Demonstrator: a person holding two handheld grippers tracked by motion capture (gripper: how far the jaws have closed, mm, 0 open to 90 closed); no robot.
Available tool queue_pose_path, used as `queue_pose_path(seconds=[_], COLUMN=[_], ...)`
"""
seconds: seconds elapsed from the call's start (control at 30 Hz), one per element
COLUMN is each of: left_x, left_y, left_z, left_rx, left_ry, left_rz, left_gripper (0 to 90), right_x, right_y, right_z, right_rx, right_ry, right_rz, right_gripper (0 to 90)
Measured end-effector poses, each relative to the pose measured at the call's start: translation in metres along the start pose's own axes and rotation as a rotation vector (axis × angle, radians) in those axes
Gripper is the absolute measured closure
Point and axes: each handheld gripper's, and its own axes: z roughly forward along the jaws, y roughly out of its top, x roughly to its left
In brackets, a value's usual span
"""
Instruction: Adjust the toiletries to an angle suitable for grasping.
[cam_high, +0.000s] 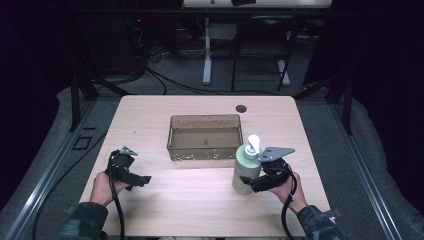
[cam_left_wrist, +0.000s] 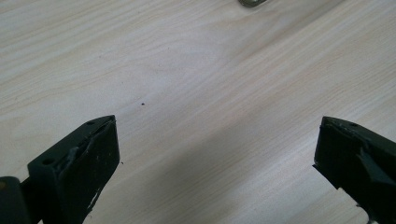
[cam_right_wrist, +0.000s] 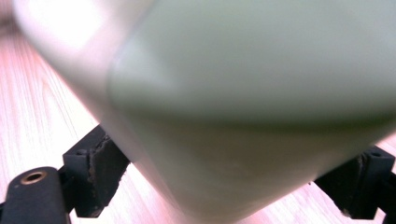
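While your right gripper (cam_high: 252, 181) holds the pump bottle (cam_high: 246, 167) low between its jaws, it may tip beside the bin (cam_high: 205, 136); left gripper (cam_left_wrist: 217, 154) jaws gape wide, empty

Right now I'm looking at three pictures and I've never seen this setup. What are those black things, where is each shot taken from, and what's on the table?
No robot here: a person holds a hand-held gripper in each hand. The high view looks down from above the person's side of the wooden table. On it stand a clear brown bin and, just in front of the bin's right corner, a pale green pump bottle.

The other two pictures come from cameras riding on the grippers, looking along their black jaws. The left hand-held gripper is open over bare table, holding nothing. In the right gripper view, the right hand-held gripper has the bottle's body between its jaws, so close that it looks blurred; the jaws seem to press its sides, though the contact isn't plainly visible.
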Motion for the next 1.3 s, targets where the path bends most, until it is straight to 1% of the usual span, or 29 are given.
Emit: queue_pose_path(seconds=[0.3, 0.33, 0.5, 0.53, 0.57, 0.7, 0.77, 0.8, 0.83, 0.87, 1.0, 1.1, 1.2, 1.3], left_x=[0.0, 0.0, 0.0, 0.0, 0.001, 0.001, 0.0, 0.0, 0.0, 0.0, -0.001, -0.002, -0.002, -0.003], left_y=[0.0, 0.0, 0.0, 0.0, 0.0, 0.0, 0.0, 0.0, 0.0, 0.0, 0.001, 0.002, 0.002, 0.002], left_z=[0.0, 0.0, 0.0, 0.0, 0.0, 0.0, 0.0, 0.0, 0.001, 0.001, 0.0, -0.001, -0.001, -0.002], left_rx=[0.004, 0.003, 0.006, 0.006, 0.005, 0.004, 0.007, 0.007, 0.006, 0.006, 0.0, -0.008, -0.011, -0.016], left_ry=[-0.003, -0.001, 0.001, 0.001, 0.002, 0.001, 0.002, 0.002, 0.004, 0.003, -0.004, -0.009, -0.014, -0.018], left_rz=[0.004, 0.005, 0.003, 0.003, 0.002, 0.0, 0.002, 0.002, 0.005, 0.006, 0.004, 0.006, 0.009, 0.012], left_gripper=[0.2, 0.2, 0.2, 0.2, 0.1, 0.1, 0.2, 0.1, 0.1, 0.1, 0.2, 0.1, 0.1, 0.1], right_x=[0.004, 0.005, 0.006, 0.006, 0.007, 0.007, 0.008, 0.008, 0.008, 0.009, 0.008, 0.008, 0.009, 0.009], right_y=[0.011, 0.014, 0.022, 0.022, 0.025, 0.03, 0.032, 0.032, 0.034, 0.036, 0.04, 0.043, 0.046, 0.048], right_z=[0.016, 0.021, 0.032, 0.032, 0.037, 0.045, 0.049, 0.049, 0.053, 0.056, 0.063, 0.069, 0.073, 0.073], right_rx=[-0.008, -0.01, -0.014, -0.014, -0.023, -0.034, -0.041, -0.041, -0.047, -0.048, -0.058, -0.068, -0.069, -0.052], right_ry=[0.033, 0.046, 0.088, 0.088, 0.114, 0.155, 0.186, 0.186, 0.208, 0.221, 0.252, 0.271, 0.277, 0.276], right_rz=[-0.033, -0.044, -0.073, -0.073, -0.09, -0.122, -0.135, -0.135, -0.153, -0.159, -0.179, -0.192, -0.199, -0.187], right_gripper=[12.1, 12.1, 12.1, 12.1, 12.1, 12.1, 12.1, 12.1, 12.1, 12.1, 12.0, 12.0, 11.8, 11.5])
